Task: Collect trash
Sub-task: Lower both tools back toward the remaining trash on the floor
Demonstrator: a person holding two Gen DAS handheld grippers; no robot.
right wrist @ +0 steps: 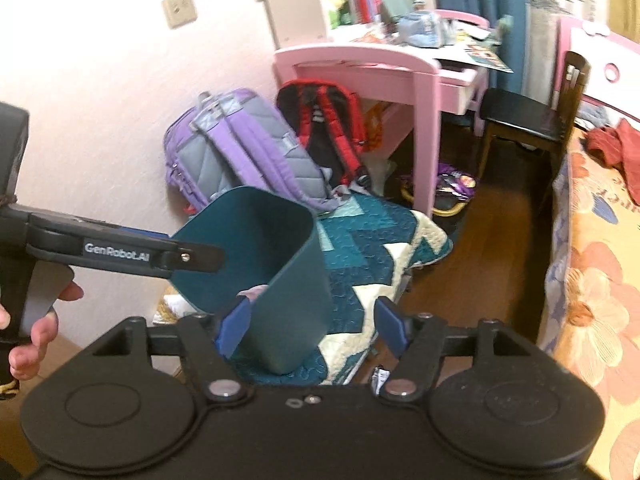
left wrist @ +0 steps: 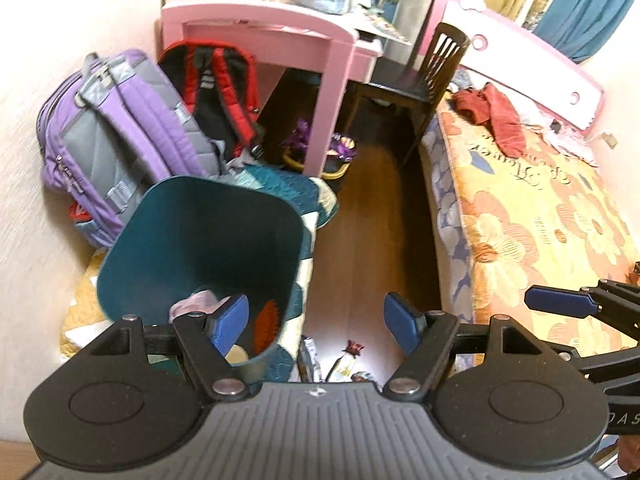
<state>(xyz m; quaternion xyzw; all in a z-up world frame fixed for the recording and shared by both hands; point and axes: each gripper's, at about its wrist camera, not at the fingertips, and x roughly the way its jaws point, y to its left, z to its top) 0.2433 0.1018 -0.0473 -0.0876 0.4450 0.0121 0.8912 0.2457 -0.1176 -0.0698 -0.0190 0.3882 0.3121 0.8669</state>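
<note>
Both tongs, left [left wrist: 316, 322] and right [right wrist: 312, 326], stood wide and empty above the bin [left wrist: 200, 248], probably clearing it; wrappers [left wrist: 344, 360] lay on the floor [left wrist: 360, 220].

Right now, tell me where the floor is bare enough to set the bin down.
The clearest patch is the wooden floor strip between the patchwork quilt and the bed, running up to the dark chair. Wrappers litter its near end. The wall side is crowded: teal bin, purple backpack, red backpack.
</note>
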